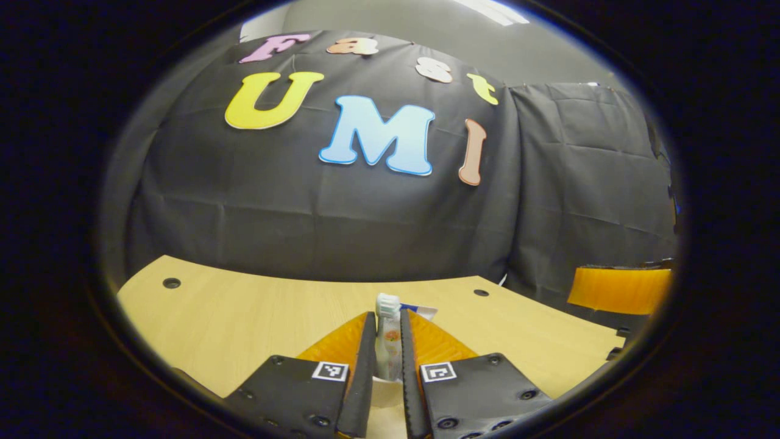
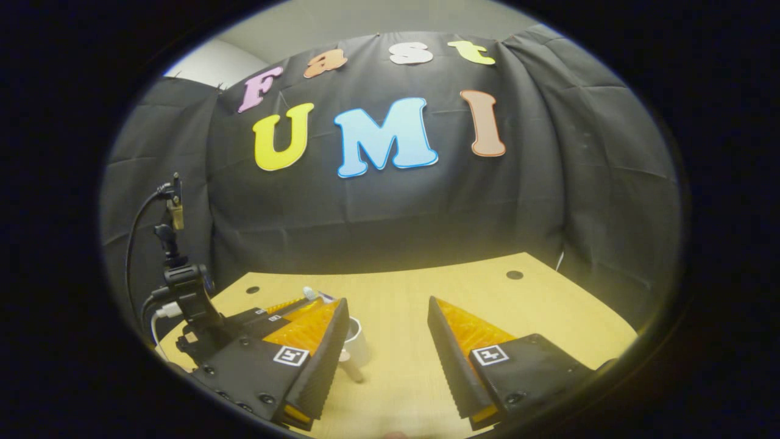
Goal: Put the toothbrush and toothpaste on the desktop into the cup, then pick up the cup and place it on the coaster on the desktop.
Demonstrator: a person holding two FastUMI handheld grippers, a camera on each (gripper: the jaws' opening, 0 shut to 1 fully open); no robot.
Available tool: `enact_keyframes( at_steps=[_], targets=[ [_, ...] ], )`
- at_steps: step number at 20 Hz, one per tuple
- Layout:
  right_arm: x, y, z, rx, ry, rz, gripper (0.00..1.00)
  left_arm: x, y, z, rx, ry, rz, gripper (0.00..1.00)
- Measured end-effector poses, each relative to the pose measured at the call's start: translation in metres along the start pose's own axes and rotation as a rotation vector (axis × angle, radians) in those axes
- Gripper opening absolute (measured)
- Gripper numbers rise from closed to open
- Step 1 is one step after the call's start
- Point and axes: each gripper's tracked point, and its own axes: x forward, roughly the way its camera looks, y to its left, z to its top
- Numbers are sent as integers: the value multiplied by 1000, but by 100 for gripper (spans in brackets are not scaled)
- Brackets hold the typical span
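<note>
Pale wooden table (image 2: pixel 548 305) with dark holes, black cloth wall (image 2: pixel 390 213) behind — left gripper (image 1: pixel 387 341) clamped on the toothbrush (image 1: pixel 388 329) over the cup (image 2: pixel 355 341); right gripper (image 2: pixel 387 332) spread apart.

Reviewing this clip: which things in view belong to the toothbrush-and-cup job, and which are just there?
Job things:
- toothbrush, upright between the left gripper jaws
- toothpaste, its end showing behind the brush
- cup, white, on the table near the left gripper
- right gripper, jaws apart

Just there:
- wooden table
- camera mount with cables
- orange object at the right edge
</note>
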Motion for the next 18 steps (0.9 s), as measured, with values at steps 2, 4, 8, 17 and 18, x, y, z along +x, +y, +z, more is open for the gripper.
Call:
enact_keyframes(
  at_steps=[2,4,8,17,18],
  targets=[
    [-1,0,2,2,4,5,82,-1,-3,-3,23,19,-2,37],
    [-3,0,4,8,6,12,82,-4,-5,-7,25,37,-2,55],
    [-5,3,12,4,14,41,82,-11,3,-3,35,35,57,70],
    [-3,8,32,-10,30,129,82,-41,19,18,48,45,178,86],
    [-2,10,29,-12,50,136,82,-47,20,28,46,30,188,90]
  ],
)
